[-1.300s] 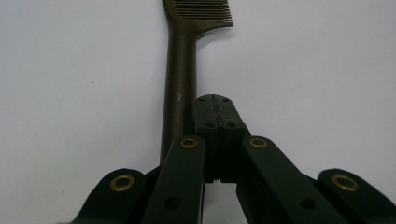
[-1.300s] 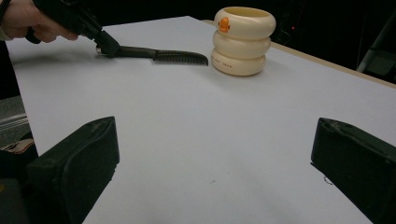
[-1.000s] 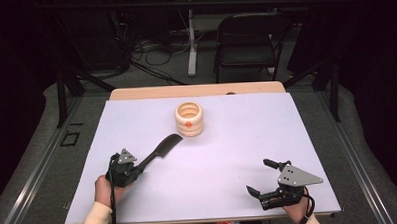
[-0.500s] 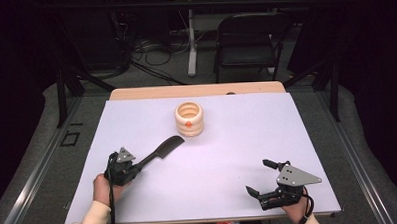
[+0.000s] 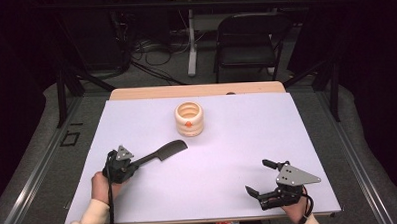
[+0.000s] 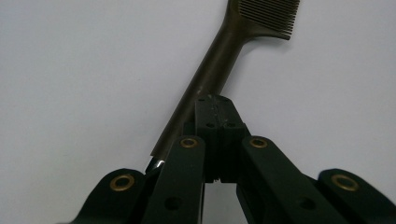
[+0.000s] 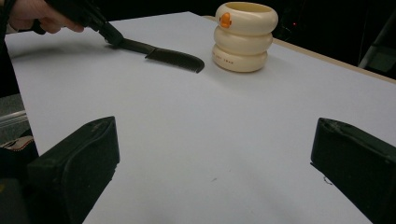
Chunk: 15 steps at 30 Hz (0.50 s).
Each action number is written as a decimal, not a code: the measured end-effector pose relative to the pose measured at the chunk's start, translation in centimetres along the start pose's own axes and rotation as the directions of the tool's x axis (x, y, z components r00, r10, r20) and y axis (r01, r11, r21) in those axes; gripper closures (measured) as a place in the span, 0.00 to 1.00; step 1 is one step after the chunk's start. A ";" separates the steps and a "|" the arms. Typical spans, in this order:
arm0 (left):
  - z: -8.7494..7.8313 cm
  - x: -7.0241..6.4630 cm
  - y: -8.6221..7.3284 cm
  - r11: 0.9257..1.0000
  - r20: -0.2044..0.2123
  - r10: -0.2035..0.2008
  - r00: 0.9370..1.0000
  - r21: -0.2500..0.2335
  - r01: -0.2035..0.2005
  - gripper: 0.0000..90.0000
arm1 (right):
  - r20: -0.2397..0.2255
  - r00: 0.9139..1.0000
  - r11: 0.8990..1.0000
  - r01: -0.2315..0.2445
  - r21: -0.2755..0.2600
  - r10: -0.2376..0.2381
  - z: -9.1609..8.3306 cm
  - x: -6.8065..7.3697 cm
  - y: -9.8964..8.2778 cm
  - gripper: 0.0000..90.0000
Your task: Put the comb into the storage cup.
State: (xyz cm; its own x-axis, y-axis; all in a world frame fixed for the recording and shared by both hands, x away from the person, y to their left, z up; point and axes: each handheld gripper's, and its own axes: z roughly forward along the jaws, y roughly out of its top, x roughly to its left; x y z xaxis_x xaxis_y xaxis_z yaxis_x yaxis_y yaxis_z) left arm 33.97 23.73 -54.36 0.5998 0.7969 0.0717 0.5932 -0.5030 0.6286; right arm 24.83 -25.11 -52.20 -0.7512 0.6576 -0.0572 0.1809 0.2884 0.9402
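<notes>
A dark comb (image 5: 163, 152) lies across the white sheet (image 5: 267, 129) at the front left, its toothed end pointing toward a cream ribbed cup (image 5: 188, 118) with an orange mark. My left gripper (image 5: 137, 163) is shut on the comb's handle (image 6: 215, 70), and its jaws meet over that handle (image 6: 217, 109). The right gripper view also has the comb (image 7: 173, 58), the cup (image 7: 243, 35) and the left gripper (image 7: 109, 32) with a hand behind it. My right gripper (image 5: 257, 176) rests at the front right, open, with bare sheet between its jaws (image 7: 215, 154).
The sheet covers a wooden table whose far edge (image 5: 196, 90) shows behind the cup. A dark chair (image 5: 249, 35) and floor cables (image 5: 149, 48) lie beyond the table. Bare sheet stretches between the two grippers.
</notes>
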 end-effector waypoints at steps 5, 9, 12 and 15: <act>0.1 0.4 0.1 1.000 -0.012 -0.006 1.000 -0.002 0.006 1.00 | -0.004 1.000 1.000 -0.004 0.001 0.004 0.0 -0.1 0.0 0.00; 0.0 0.6 0.1 1.000 0.025 -0.010 1.000 0.000 0.010 0.85 | -0.007 1.000 1.000 -0.006 0.000 0.006 0.0 -0.1 -0.1 0.00; -0.5 0.4 0.3 1.000 0.056 -0.006 0.998 -0.012 0.007 0.77 | -0.005 1.000 1.000 -0.003 0.000 0.003 -0.1 -0.1 0.0 0.00; -1.3 0.2 0.6 1.000 0.063 0.012 0.998 -0.025 -0.010 0.62 | -0.006 1.000 1.000 -0.015 0.003 0.015 0.0 -0.1 -0.1 0.00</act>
State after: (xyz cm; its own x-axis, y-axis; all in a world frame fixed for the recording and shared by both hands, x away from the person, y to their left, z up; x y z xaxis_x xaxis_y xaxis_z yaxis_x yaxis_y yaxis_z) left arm 33.78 24.04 -52.94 0.6396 0.7681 0.0301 0.5734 -0.5028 0.6469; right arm 24.89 -25.17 -52.29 -0.7521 0.6577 -0.0416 0.1934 0.2806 0.9401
